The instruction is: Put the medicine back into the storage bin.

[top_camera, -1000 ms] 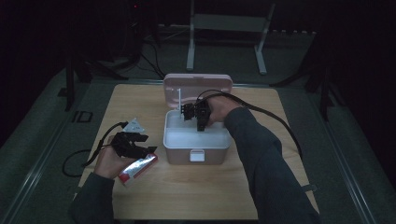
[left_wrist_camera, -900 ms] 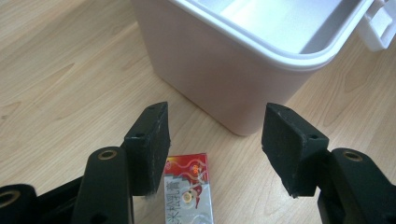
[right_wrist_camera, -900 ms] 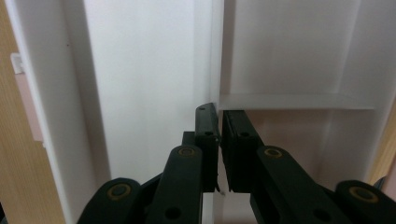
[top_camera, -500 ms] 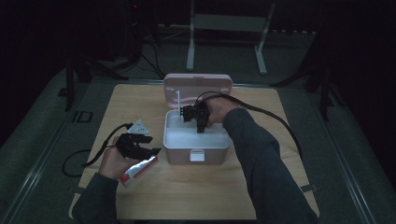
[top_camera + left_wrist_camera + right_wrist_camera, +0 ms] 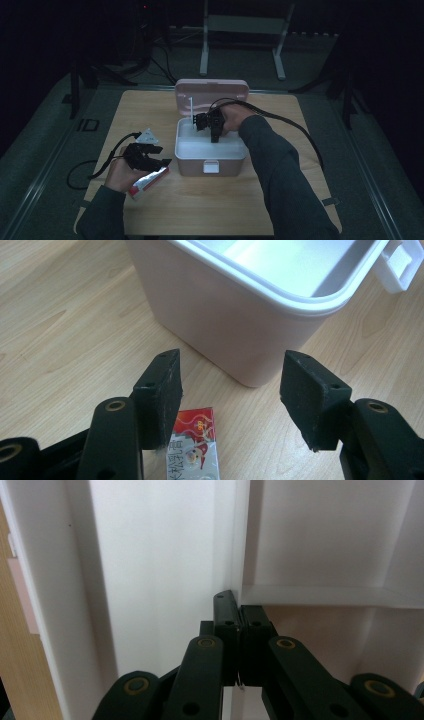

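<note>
Your right gripper (image 5: pixel 215 134) sits inside the open pink box (image 5: pixel 210 165) at table centre, jaws just closed together, apparently pinching a thin white divider edge (image 5: pixel 239 587); treat it as stiff but slim. Your left gripper (image 5: pixel 230 400) hangs released above the red packet (image 5: pixel 196 452) beside the box: light, crinkly, likely slippery; take it across its width.
</note>
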